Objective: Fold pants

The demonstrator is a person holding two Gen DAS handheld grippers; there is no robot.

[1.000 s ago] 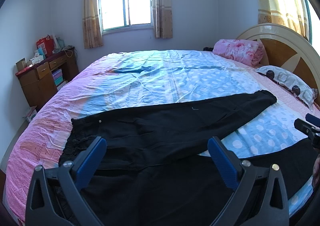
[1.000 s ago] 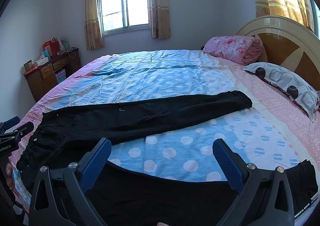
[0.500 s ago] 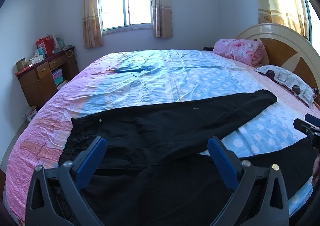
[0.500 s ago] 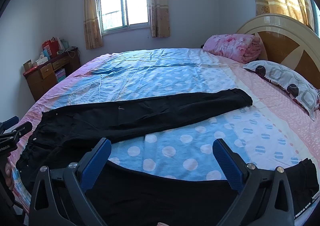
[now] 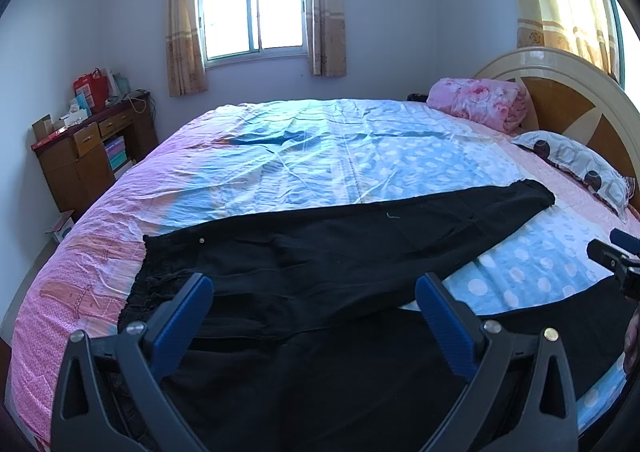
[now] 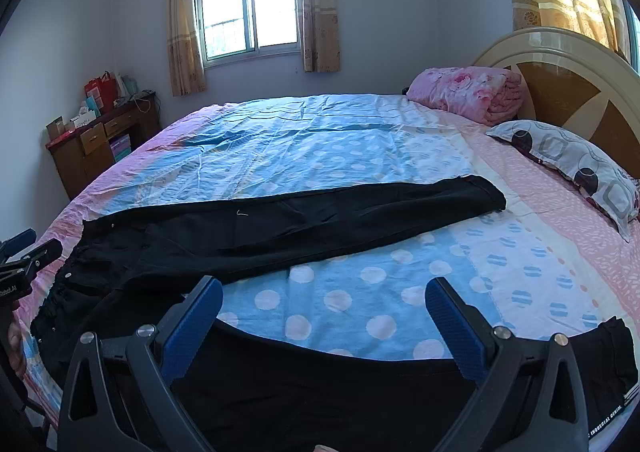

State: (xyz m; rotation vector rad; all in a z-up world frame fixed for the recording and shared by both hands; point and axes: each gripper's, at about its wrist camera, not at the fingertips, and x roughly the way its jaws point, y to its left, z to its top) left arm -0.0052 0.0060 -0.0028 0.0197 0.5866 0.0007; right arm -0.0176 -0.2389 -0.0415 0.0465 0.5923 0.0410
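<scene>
Our left tongs (image 5: 314,302) hang released, blue pads spread wide, just above the waist end of the black pants (image 5: 340,252), holding nothing. Our right tongs (image 6: 324,306) are released too, parted over the polka-dot stretch of sheet between the two legs, with the near leg passing under them.

The pants lie flat on the bed (image 6: 340,139), waistband toward the left edge, legs splayed in a V. The far leg runs to the right across the blue sheet, its cuff ending on the pale strip short of the pillow (image 6: 576,167). The near leg follows the front edge of the bed, and its cuff with white lettering shows at lower right in the right wrist view.

Nothing lies on top of the pants. A rolled pink blanket (image 6: 468,91) sits by the headboard (image 6: 560,67), well apart from the cloth. Beyond the bed's left side a wooden desk (image 5: 88,155) carries boxes and a red bag, and a curtained window (image 5: 252,7) stands in the far wall.
</scene>
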